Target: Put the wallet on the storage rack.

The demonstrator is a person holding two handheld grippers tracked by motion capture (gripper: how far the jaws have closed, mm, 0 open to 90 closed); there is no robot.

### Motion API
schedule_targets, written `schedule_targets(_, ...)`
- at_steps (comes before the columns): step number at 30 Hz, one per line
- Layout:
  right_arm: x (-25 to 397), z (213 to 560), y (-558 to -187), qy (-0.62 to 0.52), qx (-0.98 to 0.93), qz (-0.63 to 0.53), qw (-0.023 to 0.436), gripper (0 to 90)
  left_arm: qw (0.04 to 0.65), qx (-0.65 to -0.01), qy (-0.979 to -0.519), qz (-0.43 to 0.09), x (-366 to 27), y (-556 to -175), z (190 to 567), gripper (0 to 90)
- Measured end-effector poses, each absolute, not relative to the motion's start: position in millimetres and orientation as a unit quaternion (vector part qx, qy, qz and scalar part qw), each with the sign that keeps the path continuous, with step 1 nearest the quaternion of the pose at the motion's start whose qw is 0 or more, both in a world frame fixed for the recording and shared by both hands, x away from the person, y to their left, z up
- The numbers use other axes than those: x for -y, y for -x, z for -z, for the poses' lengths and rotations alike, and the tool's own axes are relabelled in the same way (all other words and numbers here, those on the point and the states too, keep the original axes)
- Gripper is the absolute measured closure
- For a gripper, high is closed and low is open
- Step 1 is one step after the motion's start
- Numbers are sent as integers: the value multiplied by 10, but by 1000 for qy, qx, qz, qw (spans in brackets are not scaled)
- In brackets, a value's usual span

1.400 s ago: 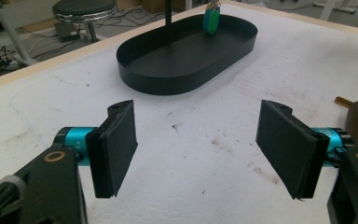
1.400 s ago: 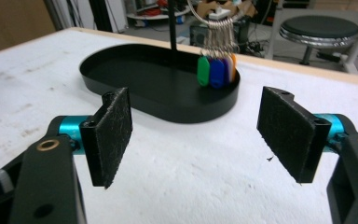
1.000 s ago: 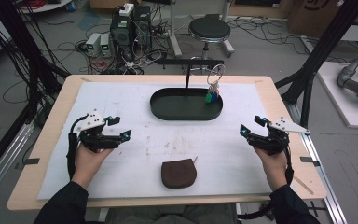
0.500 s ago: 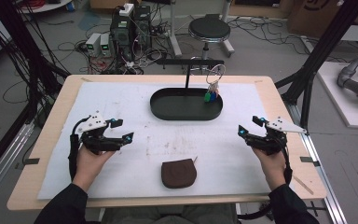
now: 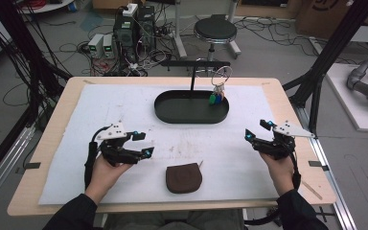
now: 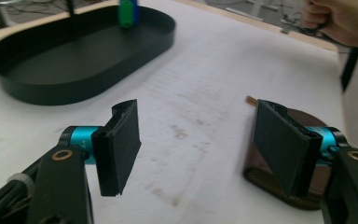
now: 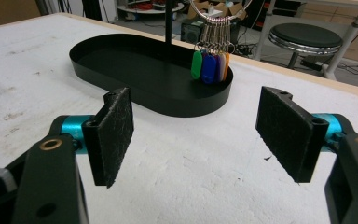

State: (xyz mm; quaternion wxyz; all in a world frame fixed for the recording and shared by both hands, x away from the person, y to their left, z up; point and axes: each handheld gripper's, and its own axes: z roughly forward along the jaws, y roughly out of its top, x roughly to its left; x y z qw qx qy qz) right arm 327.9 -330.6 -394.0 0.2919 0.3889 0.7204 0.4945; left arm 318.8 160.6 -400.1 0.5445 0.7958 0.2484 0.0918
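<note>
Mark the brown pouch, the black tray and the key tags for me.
Brown pouch [image 5: 184, 178], high view, middle of its top face.
Black tray [image 5: 170, 108], high view, bare floor at its left end.
Key tags [image 7: 208, 68], right gripper view, on the blue tag.

- Left tool [image 5: 141, 143] held low in the left hand [image 5: 106, 167], jaws spread wide, nothing gripped.
- Right tool [image 5: 258, 132] held in the right hand [image 5: 280, 167], jaws wide apart, nothing gripped.
- Both forearms extended forward.
</note>
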Motion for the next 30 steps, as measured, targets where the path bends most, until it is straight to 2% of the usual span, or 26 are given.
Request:
schedule_targets(7,3277,3947,-3286,-386,-725,-490,292,281,521,-246,-816,-29,-1335,-3105,4156,394)
schedule_targets(12,3256,3948,-3280,-379,-729,-486,297,284,510,-253,-822,-3,-1254,-3118,4243,441)
schedule_targets(24,3244,3954,-3282,-377,-732,-483,296,285,463,-289,-835,72,-1083,-3231,4479,434)
schedule_targets(28,3246,3957,-3284,-379,-733,-483,294,286,463,-322,-819,106,-1109,-3267,4535,400)
schedule_targets(30,3243,3958,-3286,-377,-734,-483,293,286,465,-318,-820,101,-1112,-3257,4540,399)
